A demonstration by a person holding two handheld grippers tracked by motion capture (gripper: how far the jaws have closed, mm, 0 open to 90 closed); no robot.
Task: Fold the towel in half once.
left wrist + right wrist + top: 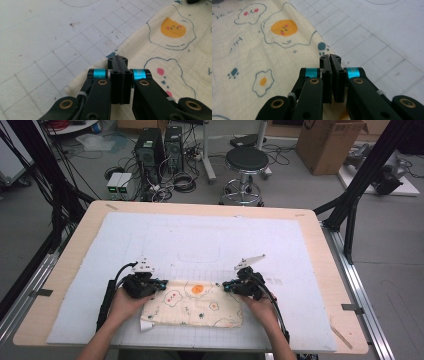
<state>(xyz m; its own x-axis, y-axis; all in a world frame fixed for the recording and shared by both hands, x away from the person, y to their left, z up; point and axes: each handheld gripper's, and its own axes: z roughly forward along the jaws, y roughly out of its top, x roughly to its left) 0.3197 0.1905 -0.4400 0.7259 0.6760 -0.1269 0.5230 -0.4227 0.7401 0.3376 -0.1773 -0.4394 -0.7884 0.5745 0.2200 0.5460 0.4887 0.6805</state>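
The cream cloth carries printed fried eggs, paw prints and small scribbled marks too faint to read; no brand or label is legible. The left gripper has its jaws pressed together at the cloth's far left corner, though whether fabric is pinched between them cannot be told. The right gripper is likewise closed at the far right corner. The cloth lies folded between both grippers on the white gridded mat.

Black grippers with cyan collars, brass-ringed pivots, trailing black cables and grey three-cornered top plates.
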